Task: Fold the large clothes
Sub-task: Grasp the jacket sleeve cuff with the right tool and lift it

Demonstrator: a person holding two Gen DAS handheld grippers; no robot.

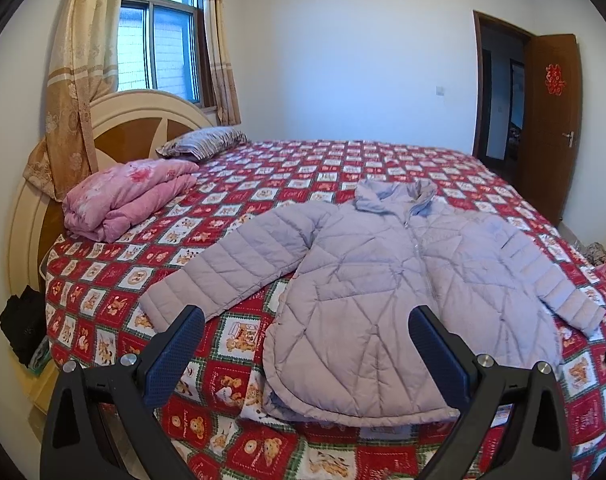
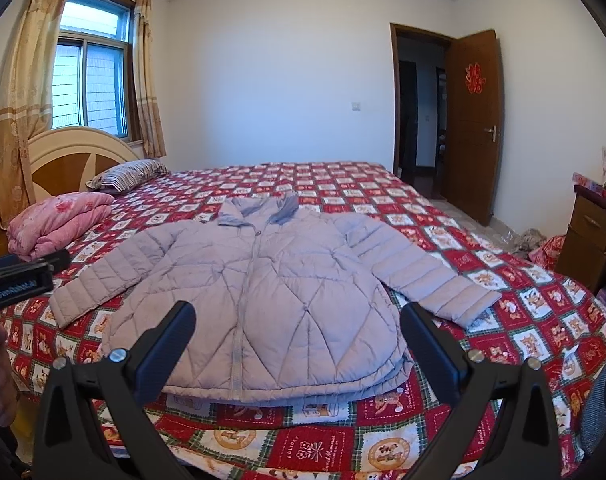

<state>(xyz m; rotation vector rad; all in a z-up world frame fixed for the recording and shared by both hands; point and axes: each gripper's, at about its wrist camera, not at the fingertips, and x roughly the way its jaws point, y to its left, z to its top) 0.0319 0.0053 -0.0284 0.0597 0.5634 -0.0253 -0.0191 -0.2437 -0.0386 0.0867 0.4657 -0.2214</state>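
Left gripper (image 1: pixel 306 338) hovers, jaws wide apart, empty | right gripper (image 2: pixel 298 334) likewise spread, gripping nothing | pale lilac quilted puffer jacket (image 2: pixel 263 288) lies flat, front up, sleeves spread, on red teddy-bear patchwork bedspread (image 2: pixel 523 312) | zip seemingly closed | folded pink floral quilt (image 1: pixel 123 200) by headboard | striped pillow (image 1: pixel 201 144) behind.
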